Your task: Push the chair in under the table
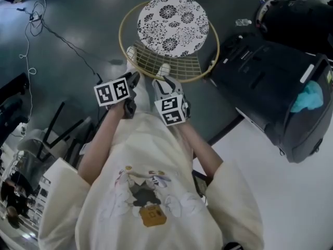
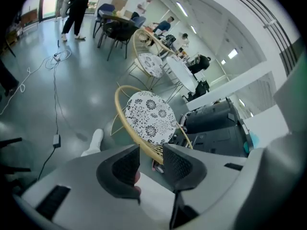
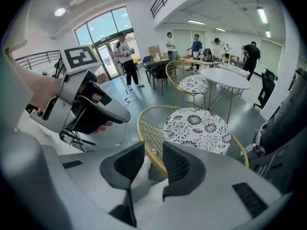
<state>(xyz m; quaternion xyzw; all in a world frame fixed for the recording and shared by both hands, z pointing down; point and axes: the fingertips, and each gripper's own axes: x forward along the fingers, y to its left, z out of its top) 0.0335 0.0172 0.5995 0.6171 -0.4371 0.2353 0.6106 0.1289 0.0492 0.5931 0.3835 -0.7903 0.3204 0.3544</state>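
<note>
The chair has a yellow wire frame and a round black-and-white patterned seat (image 1: 173, 25). It stands on the dark floor just ahead of me, with its curved wire back (image 1: 169, 66) nearest. My left gripper (image 1: 135, 79) and right gripper (image 1: 164, 83) hang side by side just above that back rim. In the left gripper view the yellow rim (image 2: 144, 145) shows in the gap of the left gripper (image 2: 151, 163), whose pads stand apart from it. The right gripper (image 3: 153, 163) is likewise open, with the rim (image 3: 145, 140) showing between its jaws.
A black open case (image 1: 281, 87) lies to the right of the chair, next to a white surface (image 1: 291, 202). A cable (image 1: 31, 20) trails over the floor at the left. A round white table (image 3: 225, 78) with a second matching chair (image 3: 189, 83) stands beyond. People stand far off.
</note>
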